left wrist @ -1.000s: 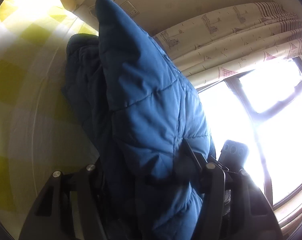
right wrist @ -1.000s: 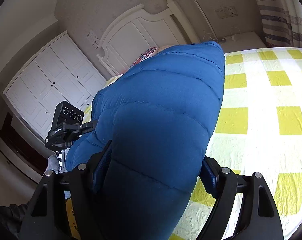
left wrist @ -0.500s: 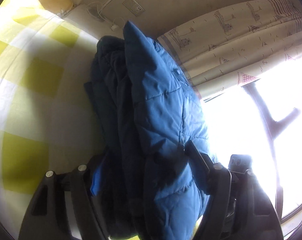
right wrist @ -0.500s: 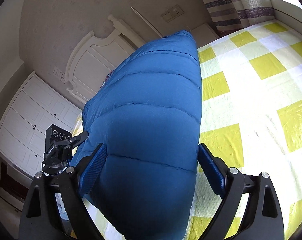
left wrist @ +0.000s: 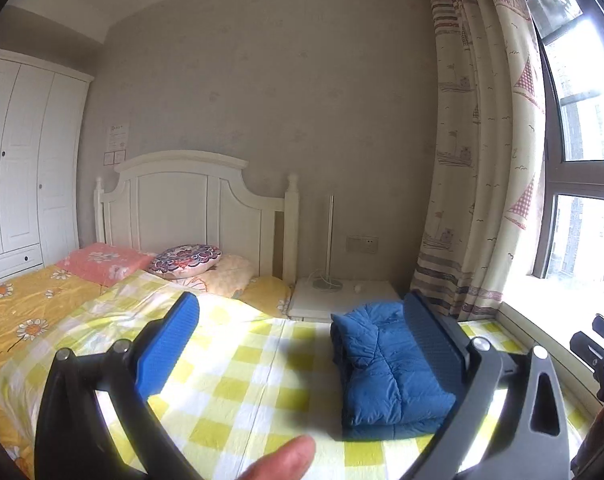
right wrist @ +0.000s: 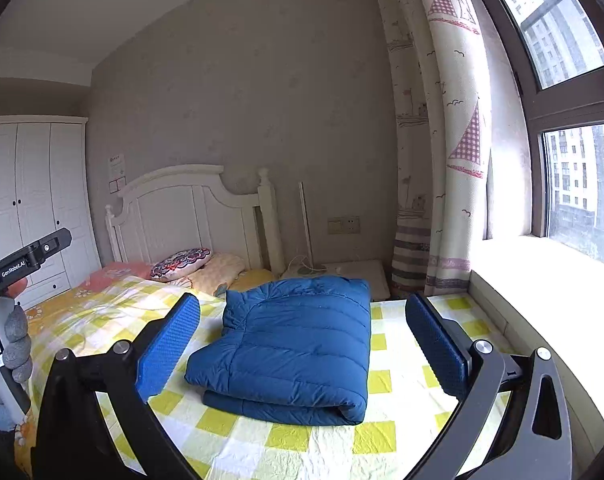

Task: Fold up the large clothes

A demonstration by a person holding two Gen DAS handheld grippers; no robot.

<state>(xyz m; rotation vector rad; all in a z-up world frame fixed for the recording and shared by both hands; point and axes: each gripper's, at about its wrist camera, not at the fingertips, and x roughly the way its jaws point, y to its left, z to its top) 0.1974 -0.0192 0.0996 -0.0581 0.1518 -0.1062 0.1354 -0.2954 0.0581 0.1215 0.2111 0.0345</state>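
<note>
- The blue puffy jacket [right wrist: 289,340] lies folded in a thick, neat bundle on the yellow and white checked blanket [right wrist: 293,448] on the bed.
- It sits on the window side of the bed, near the white night table [left wrist: 344,296] and the curtain [right wrist: 434,160].
- The left gripper [left wrist: 302,344] is spread wide and holds nothing. It hangs in the air above the blanket, apart from the jacket.
- In the left view the jacket [left wrist: 386,372] shows low and to the right, partly behind the gripper's right finger.
- The right gripper [right wrist: 302,340] is spread wide too, with nothing in it. It looks right at the bundle from above and does not touch it.
- A bare fingertip [left wrist: 285,460] shows at the bottom of the left view.
- I think the folding step is done, because the jacket is in even layers with a round fold at the front.
- The step in hand looks like letting go and checking the bundle.
- The jacket is soft and full of air, so I think it may puff up and slip open a little.
- The next move may be to press the top flat, or to pick a new piece of clothing. I see no other clothes waiting here.
- Pillows [left wrist: 183,258] lie by the white headboard [left wrist: 189,204], far from the jacket.
</note>
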